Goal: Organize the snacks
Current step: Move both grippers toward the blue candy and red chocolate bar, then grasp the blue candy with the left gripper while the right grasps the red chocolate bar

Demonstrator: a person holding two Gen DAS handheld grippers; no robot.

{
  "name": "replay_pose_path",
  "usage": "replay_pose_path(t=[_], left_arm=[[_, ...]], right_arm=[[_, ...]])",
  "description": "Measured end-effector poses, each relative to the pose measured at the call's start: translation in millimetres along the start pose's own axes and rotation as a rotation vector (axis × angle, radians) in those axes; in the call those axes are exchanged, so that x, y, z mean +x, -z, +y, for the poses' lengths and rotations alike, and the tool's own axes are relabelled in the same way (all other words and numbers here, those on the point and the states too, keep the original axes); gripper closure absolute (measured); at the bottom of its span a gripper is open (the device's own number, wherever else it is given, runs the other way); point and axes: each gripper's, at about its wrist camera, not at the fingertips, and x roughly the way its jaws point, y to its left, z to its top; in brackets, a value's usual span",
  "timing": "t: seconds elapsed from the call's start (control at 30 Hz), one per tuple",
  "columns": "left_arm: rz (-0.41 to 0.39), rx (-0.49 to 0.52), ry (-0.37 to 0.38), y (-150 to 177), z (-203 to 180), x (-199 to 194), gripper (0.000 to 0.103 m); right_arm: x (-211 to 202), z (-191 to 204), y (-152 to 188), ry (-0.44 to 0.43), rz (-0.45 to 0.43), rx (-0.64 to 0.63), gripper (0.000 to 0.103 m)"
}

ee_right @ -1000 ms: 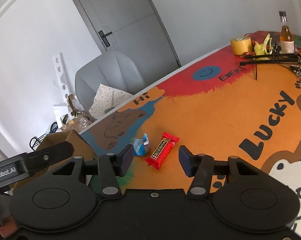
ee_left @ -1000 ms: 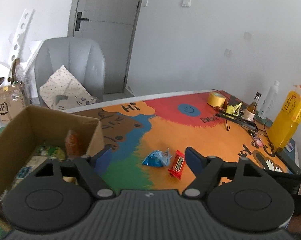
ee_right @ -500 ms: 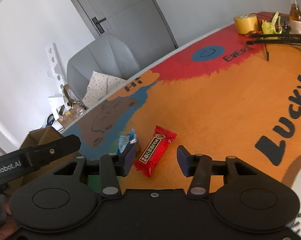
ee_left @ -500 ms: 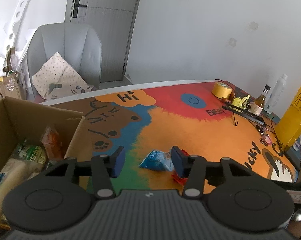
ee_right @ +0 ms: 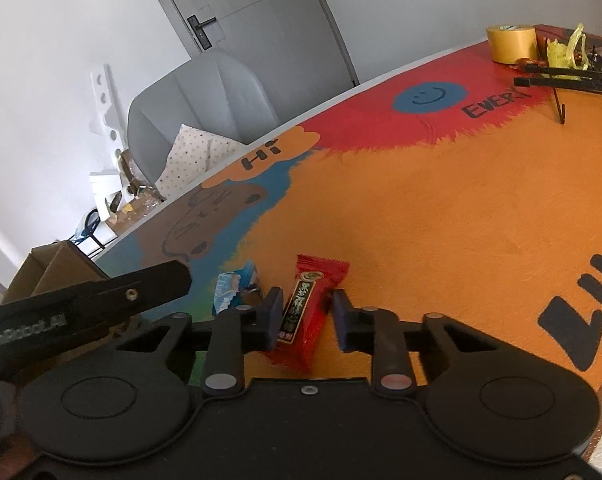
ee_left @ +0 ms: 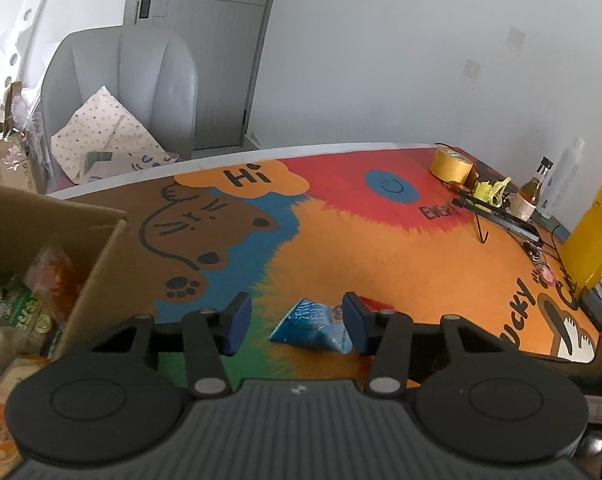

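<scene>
The worktop point(ee_left: 401, 256) wears a bright painted mat: orange field, a red patch with a blue smiley, a brown cartoon cat and "Hi". Behind it stand a grey chair point(ee_left: 121, 80) holding a dotted cushion, a grey door and white walls. A roll of yellow tape point(ee_left: 451, 165), a small bottle and a tall yellow bottle crowd the far right edge. The left gripper point(ee_left: 297, 322) stands partly open around the blue snack packet point(ee_left: 315, 326), its pads not squeezing it. The right gripper point(ee_right: 305, 318) has just been closing, and its narrow gap now frames the red snack bar point(ee_right: 305, 312). An open cardboard box point(ee_left: 33, 248) with snacks sits left.
</scene>
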Motion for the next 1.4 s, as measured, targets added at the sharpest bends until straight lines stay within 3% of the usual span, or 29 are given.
replay_pose_path(t=[0.23, 0.5, 0.73, 0.83, 0.9, 1.07, 1.4], left_arm=[[0.030, 0.015, 0.007, 6, -9, 18, 0.047], [0.024, 0.039, -0.047, 13, -17, 30, 0.023], [-0.010, 0.071, -0.067, 20, -22, 37, 0.023], [-0.021, 0.075, -0.069, 21, -22, 38, 0.037], [-0.017, 0.074, -0.061, 21, -22, 38, 0.055], [-0.018, 0.055, -0.045, 21, -18, 30, 0.078], [-0.033, 0.032, -0.020, 23, -14, -9, 0.082]], right_arm=[[-11, -8, 5, 0.017, -0.012, -0.008, 0.084], [-25, -23, 10, 0.045, -0.034, 0.015, 0.084], [-25, -24, 11, 0.048, -0.044, 0.012, 0.084], [-25, -23, 12, 0.053, -0.047, 0.007, 0.084], [-26, -23, 12, 0.053, -0.046, 0.009, 0.084], [-27, -20, 14, 0.051, -0.037, 0.009, 0.084], [-42, -1, 18, 0.032, -0.057, -0.015, 0.086]])
